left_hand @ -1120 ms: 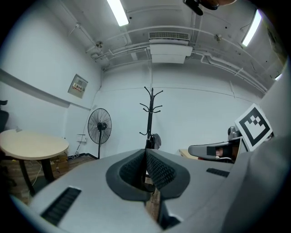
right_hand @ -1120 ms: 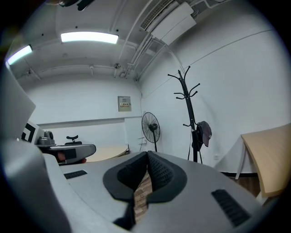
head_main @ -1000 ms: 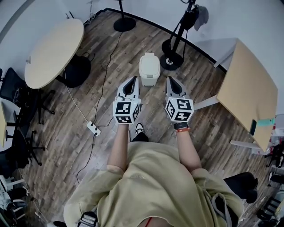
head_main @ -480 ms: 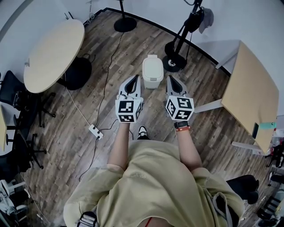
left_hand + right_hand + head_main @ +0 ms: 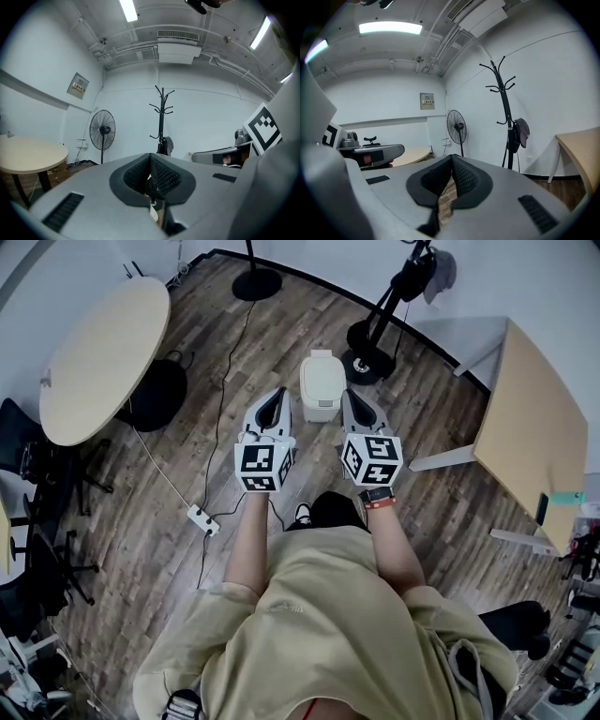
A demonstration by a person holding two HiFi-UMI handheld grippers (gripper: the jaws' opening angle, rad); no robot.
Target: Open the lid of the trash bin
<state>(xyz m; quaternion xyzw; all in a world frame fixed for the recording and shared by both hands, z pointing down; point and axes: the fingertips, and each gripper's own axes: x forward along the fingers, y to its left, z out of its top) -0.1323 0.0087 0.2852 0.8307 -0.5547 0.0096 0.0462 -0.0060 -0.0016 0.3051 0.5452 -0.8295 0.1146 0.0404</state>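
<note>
In the head view the white trash bin (image 5: 322, 382) stands on the wood floor with its lid down. My left gripper (image 5: 278, 395) is held just left of it and my right gripper (image 5: 352, 397) just right of it. Both point forward, level, above the floor and apart from the bin. In the left gripper view the jaws of the left gripper (image 5: 151, 158) meet with nothing between them. The right gripper (image 5: 452, 160) looks the same in the right gripper view. The bin does not show clearly in either gripper view.
A round table (image 5: 94, 352) and a black bag (image 5: 155, 390) are at the left. A rectangular table (image 5: 534, 427) is at the right. A coat stand base (image 5: 367, 362) sits behind the bin. A cable and power strip (image 5: 202, 518) lie on the floor.
The person has stepped forward, so the bin now sits close between the two gripper tips. Both grippers stay shut and side by side.
</note>
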